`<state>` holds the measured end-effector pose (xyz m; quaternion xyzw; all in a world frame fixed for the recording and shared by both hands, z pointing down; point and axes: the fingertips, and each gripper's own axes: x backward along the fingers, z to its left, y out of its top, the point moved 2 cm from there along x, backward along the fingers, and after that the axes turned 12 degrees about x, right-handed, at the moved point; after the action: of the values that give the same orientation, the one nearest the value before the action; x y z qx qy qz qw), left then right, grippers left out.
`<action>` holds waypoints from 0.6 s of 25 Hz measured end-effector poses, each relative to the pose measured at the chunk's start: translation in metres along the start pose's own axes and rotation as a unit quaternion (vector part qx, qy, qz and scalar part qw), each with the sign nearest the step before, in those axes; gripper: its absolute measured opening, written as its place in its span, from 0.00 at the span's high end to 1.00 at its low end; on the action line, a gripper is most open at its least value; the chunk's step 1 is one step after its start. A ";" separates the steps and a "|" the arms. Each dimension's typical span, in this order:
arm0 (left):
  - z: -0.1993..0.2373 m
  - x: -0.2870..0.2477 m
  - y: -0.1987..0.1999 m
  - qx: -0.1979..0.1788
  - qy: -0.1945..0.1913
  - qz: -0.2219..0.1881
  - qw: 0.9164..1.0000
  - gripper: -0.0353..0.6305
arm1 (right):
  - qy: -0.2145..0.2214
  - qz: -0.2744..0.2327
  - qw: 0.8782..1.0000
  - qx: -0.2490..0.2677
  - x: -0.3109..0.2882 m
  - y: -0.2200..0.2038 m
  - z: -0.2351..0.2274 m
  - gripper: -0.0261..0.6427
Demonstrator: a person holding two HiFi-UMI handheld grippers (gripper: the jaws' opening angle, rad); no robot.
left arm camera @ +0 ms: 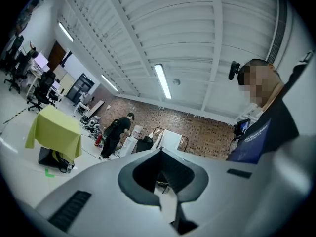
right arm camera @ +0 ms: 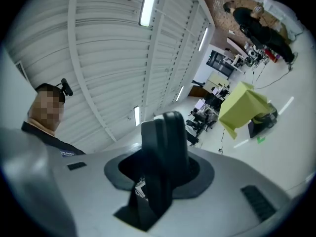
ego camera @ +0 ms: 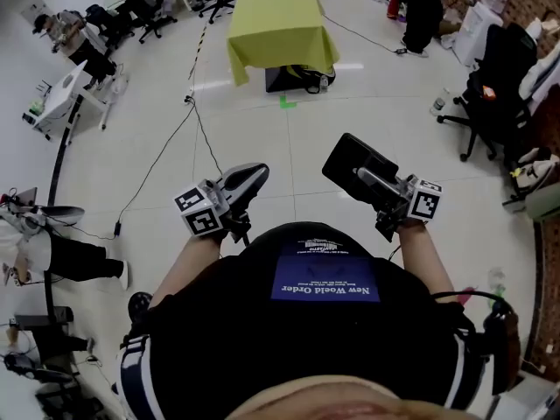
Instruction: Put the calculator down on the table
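The calculator (ego camera: 352, 166) is a flat dark slab held at chest height, and my right gripper (ego camera: 374, 185) is shut on its near end. In the right gripper view the calculator (right arm camera: 165, 149) stands edge-on between the jaws and rises above them. My left gripper (ego camera: 248, 178) is level beside it at the left, with its jaws together and nothing in them. In the left gripper view only room shows past the left gripper (left arm camera: 163, 179). The table (ego camera: 280, 26), draped in a yellow-green cloth, stands several steps ahead on the white floor, also visible as the table (right arm camera: 243, 105) at the right.
Under the table sits a black box (ego camera: 293, 79), with a green tape mark (ego camera: 287, 102) on the floor before it. Cables (ego camera: 166, 151) run across the floor. Office chairs (ego camera: 494, 86) and desks line both sides. A person (ego camera: 424, 7) stands at the back right.
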<state>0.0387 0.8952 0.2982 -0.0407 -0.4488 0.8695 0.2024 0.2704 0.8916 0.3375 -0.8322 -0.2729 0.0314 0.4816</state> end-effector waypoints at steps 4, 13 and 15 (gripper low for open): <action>0.019 0.003 0.007 0.008 -0.005 -0.002 1.000 0.94 | -0.011 0.005 1.000 -0.003 -0.012 -0.007 -0.013 0.77; 0.106 0.036 0.067 0.019 -0.045 -0.013 0.999 0.94 | -0.041 0.015 0.999 0.024 -0.114 0.003 -0.039 0.77; 0.127 0.049 0.094 0.013 -0.052 -0.013 0.998 0.94 | -0.040 0.012 0.999 0.029 -0.150 0.010 -0.041 0.77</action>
<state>-0.0677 0.7686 0.3045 0.0134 -0.4478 0.8735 0.1906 0.1598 0.7833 0.3197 -0.8194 -0.2807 0.0784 0.4936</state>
